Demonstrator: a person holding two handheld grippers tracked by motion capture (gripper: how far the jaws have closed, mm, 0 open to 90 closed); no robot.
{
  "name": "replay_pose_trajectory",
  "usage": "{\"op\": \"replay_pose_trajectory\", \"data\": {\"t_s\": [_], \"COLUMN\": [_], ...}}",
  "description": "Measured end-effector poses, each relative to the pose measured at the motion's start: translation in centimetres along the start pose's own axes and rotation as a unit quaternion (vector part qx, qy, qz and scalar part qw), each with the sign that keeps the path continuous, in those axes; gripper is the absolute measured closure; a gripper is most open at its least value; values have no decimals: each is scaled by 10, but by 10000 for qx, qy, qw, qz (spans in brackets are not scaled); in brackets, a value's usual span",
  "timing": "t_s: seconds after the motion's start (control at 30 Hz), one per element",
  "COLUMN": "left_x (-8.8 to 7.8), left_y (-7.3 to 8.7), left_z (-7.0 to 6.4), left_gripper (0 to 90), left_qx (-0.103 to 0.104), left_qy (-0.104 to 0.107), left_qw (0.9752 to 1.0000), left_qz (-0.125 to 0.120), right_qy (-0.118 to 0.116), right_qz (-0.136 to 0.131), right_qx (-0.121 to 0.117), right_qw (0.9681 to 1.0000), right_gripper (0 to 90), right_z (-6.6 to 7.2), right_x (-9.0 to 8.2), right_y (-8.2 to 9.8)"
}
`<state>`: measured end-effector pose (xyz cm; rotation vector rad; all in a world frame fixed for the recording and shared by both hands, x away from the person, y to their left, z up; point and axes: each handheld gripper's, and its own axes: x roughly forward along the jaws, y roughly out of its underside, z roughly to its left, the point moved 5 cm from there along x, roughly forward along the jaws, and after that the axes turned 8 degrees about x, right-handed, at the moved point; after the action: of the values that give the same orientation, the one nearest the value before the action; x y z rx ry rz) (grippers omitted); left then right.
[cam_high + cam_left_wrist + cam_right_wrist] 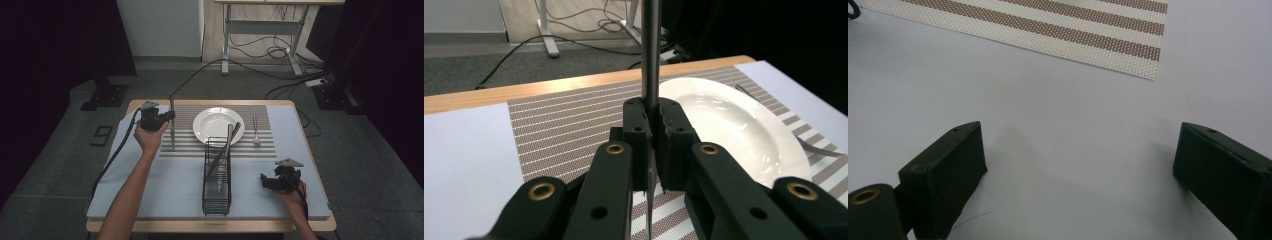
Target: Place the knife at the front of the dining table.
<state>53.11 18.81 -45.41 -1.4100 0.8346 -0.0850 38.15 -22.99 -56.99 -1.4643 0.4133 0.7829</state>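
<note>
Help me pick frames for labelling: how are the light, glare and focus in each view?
High view: dim, the room's edges fall to black, the white plate stands out brightest. Left gripper view: soft glare on the plate, the knife in the left tool is sharp. Right gripper view: even light, faint shadows under the open right tool.

We have a wooden table (pixel 210 103) whose top is almost wholly covered by a pale blue-grey mat (pixel 165 190). On the far half of that mat lies a striped placemat (pixel 200 150); it passes beneath our left jaws, and its near corner sits ahead of our right jaws, slightly to their right in the right gripper view. A black wire rack (pixel 217 192) stands on the blue-grey mat, between the two pairs of jaws, its far end touching the placemat's edge. Bare mat spreads between and under our right jaws, wide apart above it.
</note>
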Motion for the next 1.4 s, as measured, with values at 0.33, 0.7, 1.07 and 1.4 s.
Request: {"op": "replay_pose_trajectory", "data": {"t_s": [0.33,0.7,1.07,1.4], "left_x": [13,24,38,61], "left_y": [-2,-2,-3,18], "left_z": [-4,1,-4,5], "left_gripper": [843,842,843,845], "left_qx": [-23,-161,-84,-325], "left_qy": [-281,-370,-397,-519], "left_qw": [9995,9990,9987,9958], "left_qz": [118,190,321,679], "right_qy": [-2,-2,-4,-8], "right_qz": [2,6,6,6], "right_qx": [3,4,6,6], "right_qw": [10000,10000,10000,10000], "right_gripper": [64,63,63,63], "right_z": [0,0,0,0], "right_x": [0,0,0,0], "right_y": [0,0,0,0]}}
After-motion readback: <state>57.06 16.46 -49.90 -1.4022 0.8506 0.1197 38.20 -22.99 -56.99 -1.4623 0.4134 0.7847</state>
